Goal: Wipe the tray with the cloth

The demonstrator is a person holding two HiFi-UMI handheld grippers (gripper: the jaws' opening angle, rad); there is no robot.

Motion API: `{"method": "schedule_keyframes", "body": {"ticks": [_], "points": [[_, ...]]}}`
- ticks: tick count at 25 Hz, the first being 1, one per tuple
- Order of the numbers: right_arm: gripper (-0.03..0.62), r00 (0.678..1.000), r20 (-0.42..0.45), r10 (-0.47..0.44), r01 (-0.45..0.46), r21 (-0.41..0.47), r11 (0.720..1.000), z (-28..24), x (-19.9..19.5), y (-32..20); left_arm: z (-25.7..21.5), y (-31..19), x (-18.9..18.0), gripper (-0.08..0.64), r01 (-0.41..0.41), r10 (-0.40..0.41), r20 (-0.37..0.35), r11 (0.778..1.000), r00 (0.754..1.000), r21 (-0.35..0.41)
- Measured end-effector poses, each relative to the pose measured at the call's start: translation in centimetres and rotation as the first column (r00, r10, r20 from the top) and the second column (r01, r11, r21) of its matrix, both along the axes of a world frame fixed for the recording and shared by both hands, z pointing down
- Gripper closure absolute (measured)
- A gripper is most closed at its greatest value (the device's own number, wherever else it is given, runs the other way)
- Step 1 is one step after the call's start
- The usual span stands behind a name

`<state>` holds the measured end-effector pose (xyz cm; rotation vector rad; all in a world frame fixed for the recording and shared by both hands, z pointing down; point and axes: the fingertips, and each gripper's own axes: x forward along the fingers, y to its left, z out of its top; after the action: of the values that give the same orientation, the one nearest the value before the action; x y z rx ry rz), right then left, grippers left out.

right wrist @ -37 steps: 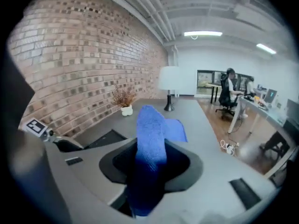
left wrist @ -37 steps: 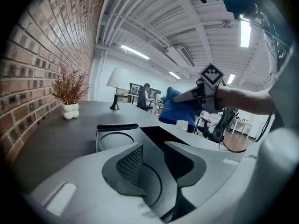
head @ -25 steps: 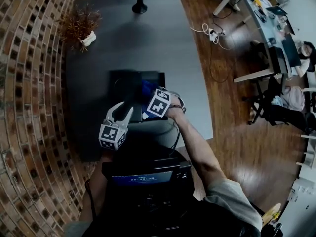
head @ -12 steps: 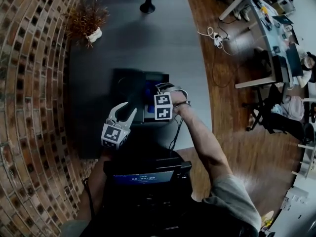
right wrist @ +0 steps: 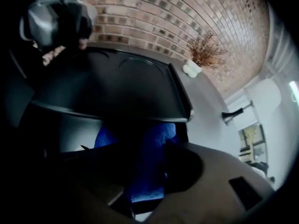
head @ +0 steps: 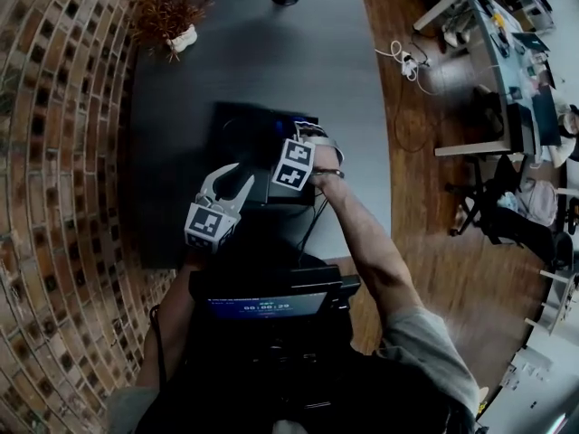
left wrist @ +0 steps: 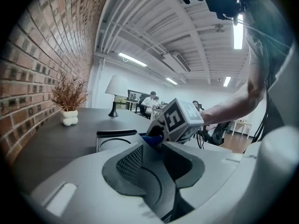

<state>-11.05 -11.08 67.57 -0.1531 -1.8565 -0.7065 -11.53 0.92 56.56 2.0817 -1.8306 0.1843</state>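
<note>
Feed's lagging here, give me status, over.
Right gripper shut on cloth, at tray. Left gripper shut, empty, by tray corner. No obstruction seen.

There is one dark tray point(head: 244, 143) and one blue cloth point(right wrist: 156, 134). There are two grippers: one left gripper point(left wrist: 153, 148) and one right gripper point(right wrist: 142, 171). There is one table point(head: 271, 61), one brick wall point(head: 63, 152), one plant point(head: 170, 7) in one white pot point(head: 184, 40), and one lamp point(left wrist: 116, 85). Some people point(left wrist: 150, 98) sit far off, too small to count
</note>
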Motion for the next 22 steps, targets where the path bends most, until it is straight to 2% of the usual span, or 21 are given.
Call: {"method": "schedule_keyframes", "body": {"ticks": [2,3,5,7,8,10,13,14,15,18,20,21,22], "points": [[0.443,0.997,-0.018,-0.082,0.079,-0.111,0.991,0.2,0.9,1.8,0.1,0.3,0.0,0.446,0.006,-0.005,-0.012,1.000,1.000,0.010],[0.443,0.994,-0.018,-0.111,0.108,-0.134,0.985,0.3,1.2,2.3,0.1,0.4,-0.1,0.446,0.011,-0.010,-0.018,1.000,1.000,0.013],[0.443,0.984,-0.025,-0.177,0.172,-0.147,0.974,0.3,2.0,3.6,0.2,0.5,-0.5,0.446,0.027,-0.026,-0.037,0.999,0.999,0.020],[0.443,0.957,-0.050,-0.287,0.276,-0.156,0.948,0.2,3.4,5.6,0.2,0.5,-0.9,0.446,0.047,-0.045,-0.062,0.999,0.997,0.027],[0.443,0.933,-0.061,-0.356,0.342,-0.164,0.925,0.1,4.4,6.9,0.3,0.5,-1.1,0.446,0.053,-0.051,-0.068,0.998,0.996,0.030],[0.443,0.862,-0.071,-0.503,0.485,-0.178,0.856,0.1,6.5,9.8,0.3,0.6,-1.2,0.446,0.057,-0.055,-0.066,0.998,0.996,0.036],[0.443,0.717,-0.068,-0.693,0.678,-0.158,0.718,0.1,8.9,13.2,0.3,0.5,-1.1,0.446,0.042,-0.041,-0.040,0.998,0.998,0.038],[0.443,0.686,-0.067,-0.724,0.711,-0.149,0.687,0.1,9.2,13.7,0.4,0.4,-0.9,0.446,0.035,-0.034,-0.029,0.999,0.999,0.035],[0.443,0.672,-0.065,-0.737,0.724,-0.148,0.673,0.2,9.2,14.0,0.5,0.4,-0.8,0.446,0.028,-0.028,-0.020,0.999,0.999,0.033],[0.443,0.659,-0.075,-0.749,0.729,-0.181,0.660,0.3,9.4,14.1,0.3,0.4,-0.3,0.446,0.010,-0.010,0.001,1.000,1.000,0.020],[0.443,0.646,-0.125,-0.753,0.727,-0.201,0.657,0.5,10.2,13.5,0.1,0.4,0.0,0.446,-0.001,0.001,0.006,1.000,1.000,0.011],[0.443,0.663,-0.164,-0.730,0.703,-0.197,0.683,0.7,10.3,12.5,0.1,0.4,0.1,0.446,-0.005,0.005,0.006,1.000,1.000,0.010],[0.443,0.702,-0.208,-0.682,0.660,-0.170,0.732,0.9,10.0,10.9,0.1,0.3,0.1,0.446,-0.008,0.008,0.007,1.000,1.000,0.010]]}}
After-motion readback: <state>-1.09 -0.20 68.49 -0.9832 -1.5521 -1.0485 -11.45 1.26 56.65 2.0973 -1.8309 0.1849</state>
